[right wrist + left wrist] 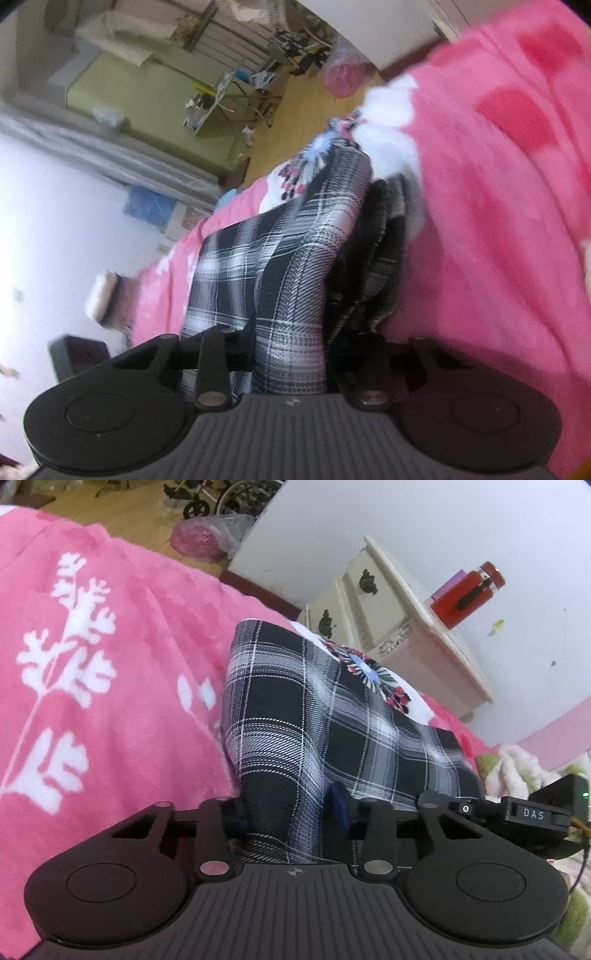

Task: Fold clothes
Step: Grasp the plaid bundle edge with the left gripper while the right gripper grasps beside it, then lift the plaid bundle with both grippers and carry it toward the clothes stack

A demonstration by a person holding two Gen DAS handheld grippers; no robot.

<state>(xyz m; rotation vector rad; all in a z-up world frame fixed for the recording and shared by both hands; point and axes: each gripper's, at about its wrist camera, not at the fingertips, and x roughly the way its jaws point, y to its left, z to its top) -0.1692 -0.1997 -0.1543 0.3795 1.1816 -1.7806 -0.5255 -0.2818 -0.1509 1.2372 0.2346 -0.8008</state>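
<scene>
Left gripper (291, 812): jaws closed on the plaid garment (317, 709), at its near edge.
Right gripper (291, 350): jaws pinch the same cloth.
Garment: lifted, hanging over the pink blanket (110, 664).
Open room: blanket spreads wide beside it.
Far: nightstand (402, 627), near the bed edge.

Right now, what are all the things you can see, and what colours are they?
plaid garment: one, black and white, on the bed, gripped at both near corners.
blanket: one, pink with white leaf shapes, covering the bed.
flowery cloth: one, white with red and blue flowers, under the garment's far end.
nightstand: one, cream, beside the bed.
jar: one, red, on the nightstand.
plastic bag: one, clear with pink inside, on the floor.
left gripper: black, shut on the garment.
right gripper: black, shut on the garment.
</scene>
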